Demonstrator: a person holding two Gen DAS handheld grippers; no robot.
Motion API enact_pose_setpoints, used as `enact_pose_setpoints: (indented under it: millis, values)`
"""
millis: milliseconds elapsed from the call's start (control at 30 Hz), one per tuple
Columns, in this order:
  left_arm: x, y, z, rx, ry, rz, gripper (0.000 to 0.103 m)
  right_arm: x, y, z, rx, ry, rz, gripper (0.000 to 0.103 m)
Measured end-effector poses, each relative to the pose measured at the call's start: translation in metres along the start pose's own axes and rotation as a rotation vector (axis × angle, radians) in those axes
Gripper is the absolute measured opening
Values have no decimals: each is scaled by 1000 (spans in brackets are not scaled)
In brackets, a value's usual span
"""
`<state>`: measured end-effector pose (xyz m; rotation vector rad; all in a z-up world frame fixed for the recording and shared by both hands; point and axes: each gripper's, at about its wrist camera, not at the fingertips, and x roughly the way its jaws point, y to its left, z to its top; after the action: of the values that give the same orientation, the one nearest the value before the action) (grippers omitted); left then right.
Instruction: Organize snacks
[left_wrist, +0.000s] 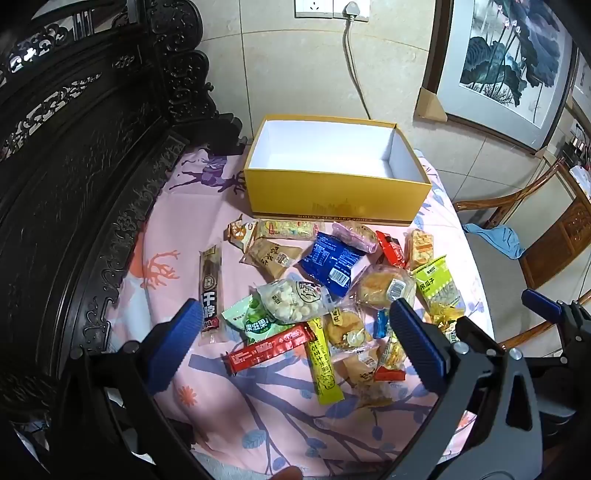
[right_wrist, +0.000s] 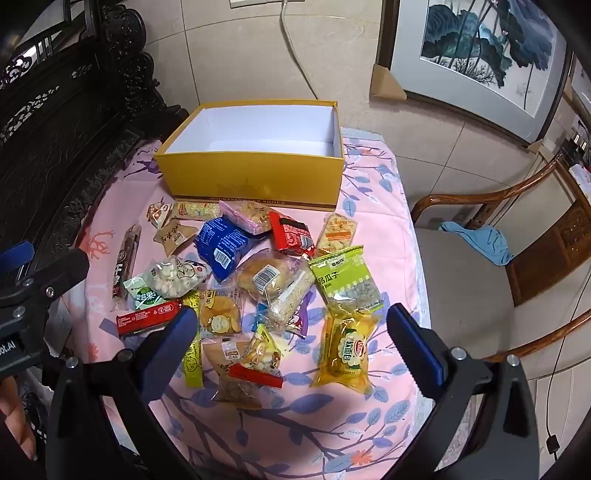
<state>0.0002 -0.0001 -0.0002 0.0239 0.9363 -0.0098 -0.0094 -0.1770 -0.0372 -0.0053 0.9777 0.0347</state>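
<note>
Centre frame, snacks (right_wrist: 258, 280): crinkly plastic packets, heaped
Red bar (left_wrist: 271, 345): long axis left-right
Box (left_wrist: 332, 199): yellow cardboard, rectangular
Left tongs (left_wrist: 295, 345), right tongs (right_wrist: 291, 350): spread, holding nothing

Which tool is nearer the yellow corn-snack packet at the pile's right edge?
Right. The right tool hangs open just above the yellow corn-snack packet, which lies beside its right finger. The left tool hovers open over the pile's left side, with that packet beyond its right finger.
</note>
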Motion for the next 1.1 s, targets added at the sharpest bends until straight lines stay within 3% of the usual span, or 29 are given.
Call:
enact_pose_setpoints:
  millis: [1100]
  values:
    - [1, -5, -3, -1, 6, -10, 101, 2, 1, 0, 3, 5, 2, 102]
